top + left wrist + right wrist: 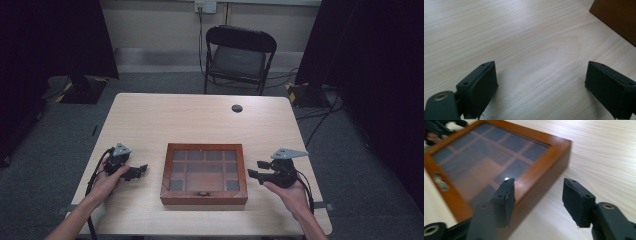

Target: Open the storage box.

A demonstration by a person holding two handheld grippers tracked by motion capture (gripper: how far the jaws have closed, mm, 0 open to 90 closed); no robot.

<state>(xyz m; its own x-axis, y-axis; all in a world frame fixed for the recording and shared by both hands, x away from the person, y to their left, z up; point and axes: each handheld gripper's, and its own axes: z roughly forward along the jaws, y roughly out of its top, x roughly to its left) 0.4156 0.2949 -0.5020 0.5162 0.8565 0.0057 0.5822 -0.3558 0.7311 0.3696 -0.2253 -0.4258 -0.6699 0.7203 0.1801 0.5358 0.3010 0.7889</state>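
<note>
A shallow wooden box (204, 174) with a glass lid and dividers inside lies closed in the middle of the table near the front edge. A small metal clasp (439, 181) sits on its front rim. My left gripper (140, 170) rests on the table left of the box, jaws open and empty, pointing toward it; a corner of the box (619, 17) shows beyond my left gripper (541, 85). My right gripper (254, 170) is just right of the box, open and empty. Up close, my right gripper (537, 202) hovers over the box's right rim (541, 170).
The pale wooden table (200, 120) has a round cable hole (237, 108) at the back. A black folding chair (239, 57) stands behind the table. Dark curtains hang on both sides, and cables run across the floor at the right.
</note>
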